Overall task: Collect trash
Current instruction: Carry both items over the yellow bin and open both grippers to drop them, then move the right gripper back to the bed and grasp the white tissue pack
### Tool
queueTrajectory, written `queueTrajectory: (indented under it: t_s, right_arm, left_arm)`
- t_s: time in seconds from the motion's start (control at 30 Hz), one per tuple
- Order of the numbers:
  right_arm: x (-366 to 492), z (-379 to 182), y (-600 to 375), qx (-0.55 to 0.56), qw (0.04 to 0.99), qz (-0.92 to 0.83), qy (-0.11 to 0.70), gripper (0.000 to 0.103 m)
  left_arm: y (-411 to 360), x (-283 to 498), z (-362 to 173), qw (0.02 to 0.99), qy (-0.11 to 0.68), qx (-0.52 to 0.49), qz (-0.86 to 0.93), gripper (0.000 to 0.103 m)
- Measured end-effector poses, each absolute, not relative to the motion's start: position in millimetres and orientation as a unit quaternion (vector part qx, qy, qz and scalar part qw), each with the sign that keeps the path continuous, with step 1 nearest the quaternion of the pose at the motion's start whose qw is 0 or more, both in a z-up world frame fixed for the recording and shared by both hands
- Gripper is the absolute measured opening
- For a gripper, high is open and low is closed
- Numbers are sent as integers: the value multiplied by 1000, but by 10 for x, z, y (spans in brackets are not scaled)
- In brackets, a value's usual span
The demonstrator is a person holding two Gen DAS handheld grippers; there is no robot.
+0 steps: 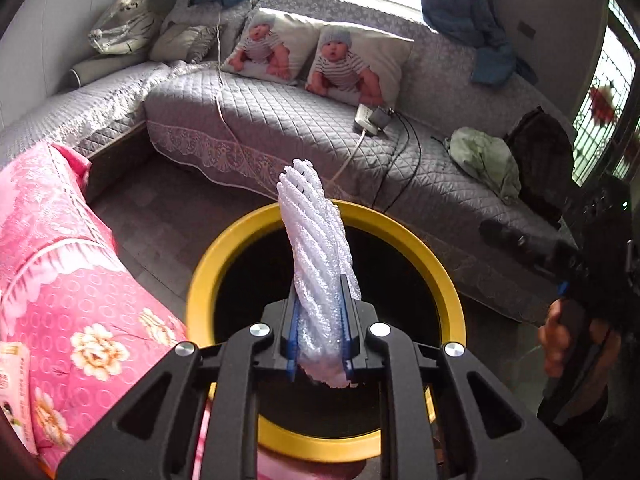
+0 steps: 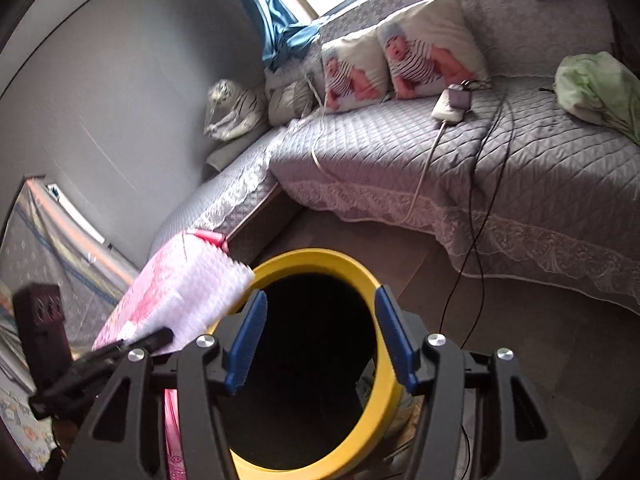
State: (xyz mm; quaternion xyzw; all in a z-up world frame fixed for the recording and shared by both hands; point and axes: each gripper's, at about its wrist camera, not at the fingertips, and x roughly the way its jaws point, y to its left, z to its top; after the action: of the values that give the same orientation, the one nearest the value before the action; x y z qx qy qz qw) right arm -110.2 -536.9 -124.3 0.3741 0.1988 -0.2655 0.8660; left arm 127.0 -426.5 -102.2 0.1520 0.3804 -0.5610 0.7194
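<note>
My left gripper [image 1: 320, 320] is shut on a white foam net sleeve [image 1: 316, 248], which stands up between the blue pads right above the open mouth of a bin with a yellow rim [image 1: 448, 280]. In the right wrist view the same foam sleeve [image 2: 200, 292] shows at the left, held over the yellow rim [image 2: 384, 392] of the bin. My right gripper [image 2: 320, 320] is open and empty, its blue pads [image 2: 394, 340] spread above the dark opening of the bin.
A table with a pink floral cloth [image 1: 60, 280] stands left of the bin. A grey quilted sofa [image 1: 260, 120] runs behind, with two baby-print cushions [image 1: 352, 64], a power strip [image 1: 366, 120] with cables, a green cloth [image 1: 484, 160] and a black bag [image 1: 540, 152].
</note>
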Motion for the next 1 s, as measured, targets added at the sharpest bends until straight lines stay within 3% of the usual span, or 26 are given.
queueTrajectory:
  t_s: [0.07,0.1,0.13,0.3,0.6,0.8,1.0]
  right_arm:
    - [-1190,-1205,-5414,375,866,-273,185,60]
    - [-1223,-1189,-5427,373,867,-277,181,61]
    - [-1243,-1176,-5439,370,867,-281,178,61]
    - [-1231,-1127,-5416,364,873,-276,172,62]
    - [-760,-865,-4904,316,922,-145,172,79]
    - [-259,-566,-4109,210,962,29,171,89]
    - [290,-366,-2770,22,947,251,199,95]
  left_arm:
    - [-4258,1237,-1067,721,379,150,-560,45]
    - [-4222,1232,-1062,731,374,145,-552,78]
    - [-4156,1232,-1029,746,360,133,-544,88]
    - [-3816,1275,-796,781,331,96,-522,94]
    - [-2395,1286,-54,870,213,53,-441,95]
    - [-1009,1227,217,928,148,-12,-342,95]
    - [390,1067,241,979,95,-38,-179,95]
